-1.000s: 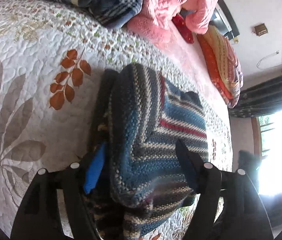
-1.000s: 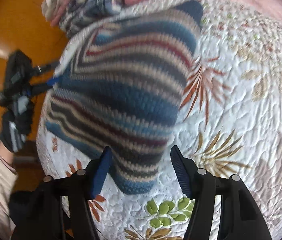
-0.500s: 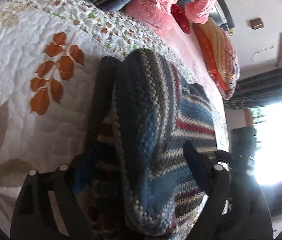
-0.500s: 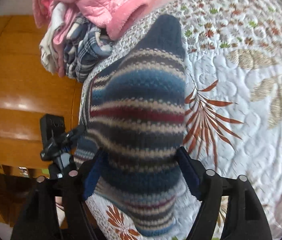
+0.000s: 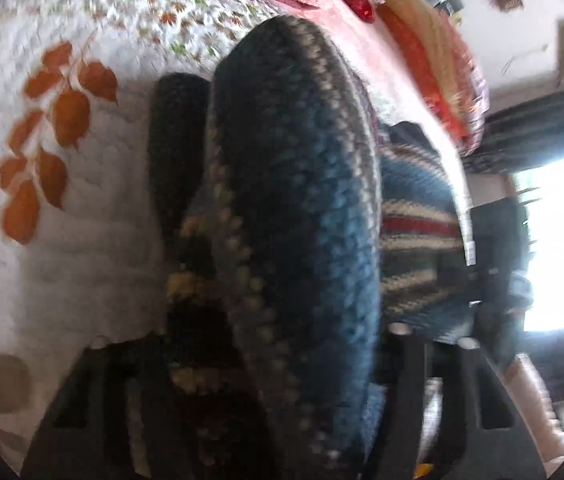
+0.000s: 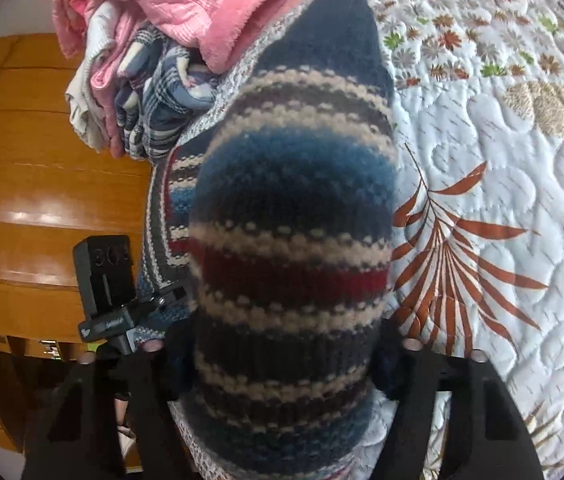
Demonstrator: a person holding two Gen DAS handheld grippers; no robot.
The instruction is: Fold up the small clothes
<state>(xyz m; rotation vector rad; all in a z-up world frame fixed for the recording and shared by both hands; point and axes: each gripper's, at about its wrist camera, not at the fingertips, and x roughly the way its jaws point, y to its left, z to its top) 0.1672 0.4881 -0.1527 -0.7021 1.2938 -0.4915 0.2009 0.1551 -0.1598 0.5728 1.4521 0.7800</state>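
A striped knit garment (image 5: pixel 302 200) in blue, grey, cream and red lies bunched in a thick fold on the quilted bedspread (image 5: pixel 82 240). My left gripper (image 5: pixel 278 332) is pushed over one end. The knit fills the gap and covers the left finger, and the view is blurred. From the opposite end, my right gripper (image 6: pixel 282 344) straddles the same garment (image 6: pixel 294 200), fingers wide apart against its sides. The left gripper's body (image 6: pixel 106 280) shows at the bed edge in the right wrist view. In the left wrist view, the right gripper's body (image 5: pixel 494 260) appears beyond the garment.
A heap of pink and plaid clothes (image 6: pixel 162 60) sits at the head of the quilt (image 6: pixel 502 200). Wooden panelling (image 6: pixel 42 200) stands beside the bed. A red and orange cushion (image 5: pixel 434 60) and a bright window (image 5: pixel 562 240) lie beyond it.
Both grippers have moved forward over the knit garment, which now fills the space between their fingers. The garment has bunched up higher between them.
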